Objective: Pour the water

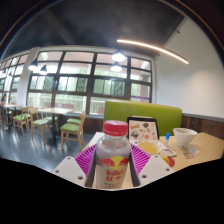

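Bottle [113, 156] with a red cap and a red-and-white label stands upright right between the fingers of my claw [113, 160], close against the camera. My magenta pads [86, 157] sit at either side of it, and both look pressed to its sides, so I am pinching the bottle. I am holding it up level, pointing straight ahead over the worktop [205, 150], with the cap at the height of the things beyond.

Just past the bottle, on the pale worktop, a white cup [184, 135] stands off to one side, and a flat card or tablet with a dark frame [143, 128] leans upright behind the cap. Some small bright packets [160, 149] lie between the bottle and the cup; I cannot make out what they are.

Beyond the worktop is a lime-green bench back [140, 112]. Further off are green chairs [70, 128] round small tables, a dark floor [30, 148], and a long wall of tall windows [85, 75]. A strip light [152, 50] runs across the ceiling.
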Demonstrator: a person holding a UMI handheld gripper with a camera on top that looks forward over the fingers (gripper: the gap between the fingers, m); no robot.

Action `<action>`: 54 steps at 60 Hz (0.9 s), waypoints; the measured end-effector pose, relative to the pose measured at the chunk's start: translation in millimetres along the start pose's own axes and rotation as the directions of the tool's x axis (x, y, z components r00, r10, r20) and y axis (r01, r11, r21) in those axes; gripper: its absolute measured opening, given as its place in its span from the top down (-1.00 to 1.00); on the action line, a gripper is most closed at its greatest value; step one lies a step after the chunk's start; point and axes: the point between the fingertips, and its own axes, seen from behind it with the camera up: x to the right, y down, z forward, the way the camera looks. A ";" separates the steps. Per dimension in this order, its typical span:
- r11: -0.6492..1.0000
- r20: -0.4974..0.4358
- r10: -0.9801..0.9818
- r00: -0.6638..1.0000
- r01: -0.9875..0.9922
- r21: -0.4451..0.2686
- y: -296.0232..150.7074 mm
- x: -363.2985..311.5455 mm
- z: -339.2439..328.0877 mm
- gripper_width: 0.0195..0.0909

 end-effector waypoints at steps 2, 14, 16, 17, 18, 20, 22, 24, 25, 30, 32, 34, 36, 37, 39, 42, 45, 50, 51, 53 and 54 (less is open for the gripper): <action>1.000 -0.014 0.014 1.000 -0.014 0.021 -3.3 3.1 1.1 0.07; 0.999 0.036 0.047 0.998 -0.048 0.009 0.1 -0.5 2.6 0.43; 0.999 0.044 0.048 0.998 -0.048 0.011 0.0 -1.8 3.2 0.48; 0.999 0.050 0.044 0.998 -0.045 0.015 -0.3 -2.2 2.8 0.53; 0.999 0.054 0.044 0.998 -0.045 0.015 0.1 -2.2 2.6 0.54; 0.998 0.062 0.051 0.997 -0.052 0.018 0.0 -2.4 2.2 0.54; 0.998 0.068 0.053 0.996 -0.054 0.017 -0.1 -2.8 1.8 0.54; 0.999 0.071 0.048 0.996 -0.049 0.013 0.0 -3.1 2.1 0.55; 0.999 0.072 0.050 0.996 -0.050 0.010 0.0 -3.0 2.2 0.55; 0.995 0.081 0.098 0.992 -0.098 -0.014 -1.7 -1.6 6.9 0.54; 0.987 0.099 0.160 0.982 -0.157 -0.036 -1.2 -3.3 10.2 0.54; 0.968 0.115 0.247 0.962 -0.241 -0.063 -4.3 -10.6 10.0 0.54; 0.937 0.133 0.348 0.928 -0.339 -0.085 -8.9 -13.6 13.5 0.55; 0.918 0.151 0.397 0.905 -0.387 -0.090 -4.5 -4.5 27.8 0.55; 0.867 0.160 0.498 0.853 -0.486 -0.109 -10.9 -1.4 32.4 0.54; 0.774 0.140 0.633 0.761 -0.622 -0.119 -30.3 -2.5 28.2 0.54; 0.661 0.142 0.750 0.646 -0.741 -0.120 -32.4 20.6 47.8 0.54; 0.371 0.119 0.927 0.355 -0.914 -0.164 -37.0 38.2 61.4 0.55; 0.295 0.117 0.954 0.277 -0.938 -0.182 -38.1 40.4 63.0 0.53; 0.126 0.099 0.989 0.107 -0.971 -0.206 -44.4 37.3 65.4 0.53; 0.049 0.098 0.995 0.028 -0.975 -0.218 -44.1 41.6 71.2 0.53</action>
